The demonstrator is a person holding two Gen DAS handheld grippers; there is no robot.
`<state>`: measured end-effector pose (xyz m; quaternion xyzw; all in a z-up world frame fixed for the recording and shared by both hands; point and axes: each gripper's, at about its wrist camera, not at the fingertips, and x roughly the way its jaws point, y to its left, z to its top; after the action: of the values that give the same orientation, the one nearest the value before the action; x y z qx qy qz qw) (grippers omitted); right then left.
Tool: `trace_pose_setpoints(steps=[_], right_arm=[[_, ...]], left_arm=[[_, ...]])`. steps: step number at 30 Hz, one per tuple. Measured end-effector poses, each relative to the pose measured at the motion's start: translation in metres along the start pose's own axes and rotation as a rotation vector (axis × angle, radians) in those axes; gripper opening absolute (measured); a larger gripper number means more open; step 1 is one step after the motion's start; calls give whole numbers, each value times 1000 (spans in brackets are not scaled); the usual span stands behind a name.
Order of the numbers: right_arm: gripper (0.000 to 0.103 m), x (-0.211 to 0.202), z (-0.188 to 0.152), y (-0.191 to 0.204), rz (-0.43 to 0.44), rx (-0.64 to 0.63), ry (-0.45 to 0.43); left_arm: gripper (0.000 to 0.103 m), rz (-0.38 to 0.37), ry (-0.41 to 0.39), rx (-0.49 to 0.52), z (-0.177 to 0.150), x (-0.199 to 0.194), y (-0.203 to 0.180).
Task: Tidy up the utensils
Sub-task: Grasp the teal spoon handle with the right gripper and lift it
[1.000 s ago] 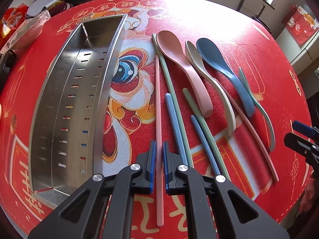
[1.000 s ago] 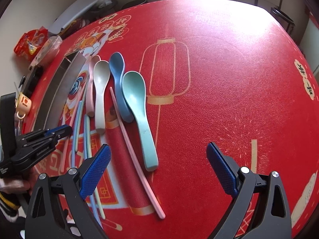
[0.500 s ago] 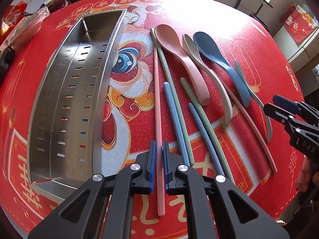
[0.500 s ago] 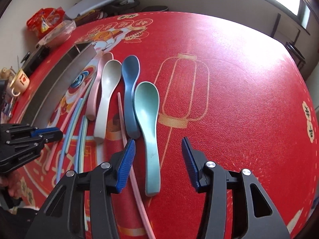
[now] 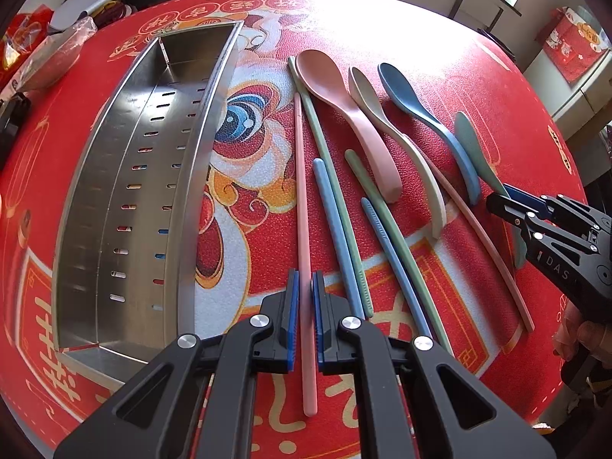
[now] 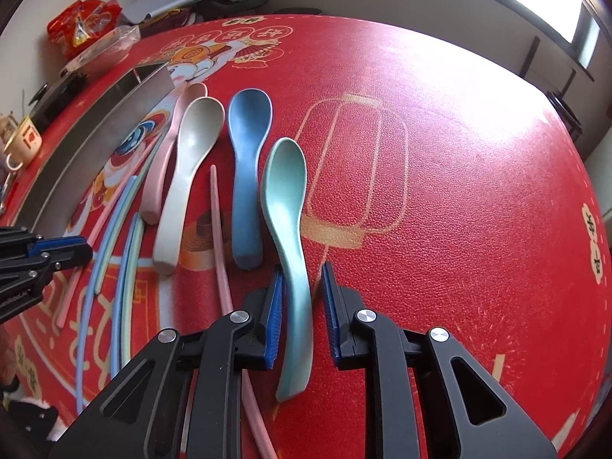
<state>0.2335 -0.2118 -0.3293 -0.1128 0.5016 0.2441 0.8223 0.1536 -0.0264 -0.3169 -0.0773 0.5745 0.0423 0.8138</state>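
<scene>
Our left tongs [image 5: 305, 298] pinch the pink chopstick [image 5: 304, 206], tray [image 5: 126, 199] just left; our right tongs [image 6: 302, 298] straddle the teal spoon [image 6: 285, 206], not yet clamped, both ready for lifting.

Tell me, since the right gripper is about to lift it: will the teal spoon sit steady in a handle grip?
Probably stiff: the teal spoon looks like rigid matte plastic. Its bowl lies far beyond the right gripper, so it may droop bowl-first. The curved handle might pivot between the pads.

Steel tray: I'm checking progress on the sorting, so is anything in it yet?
Empty. The left view shows the steel tray with only its bare slotted floor; every spoon and chopstick lies on the red mat beside it.
</scene>
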Motion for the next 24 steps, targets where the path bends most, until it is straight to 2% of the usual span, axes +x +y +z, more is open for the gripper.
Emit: trace_pose_setpoints(steps=[2, 6, 9, 15, 24], right_arm=[[11, 0, 0, -8, 29, 47, 1], [9, 1, -1, -28, 128, 178, 7], [8, 2, -3, -36, 171, 237, 9], [7, 2, -3, -32, 156, 218, -1], [7, 1, -8, -32, 169, 216, -35]], left_arm=[[7, -1, -3, -3, -1, 0, 0], [8, -4, -4, -9, -1, -1, 1], [8, -4, -3, -10, -2, -1, 2], [8, -19, 0, -20, 2, 0, 7], [8, 6, -20, -5, 9, 3, 3]])
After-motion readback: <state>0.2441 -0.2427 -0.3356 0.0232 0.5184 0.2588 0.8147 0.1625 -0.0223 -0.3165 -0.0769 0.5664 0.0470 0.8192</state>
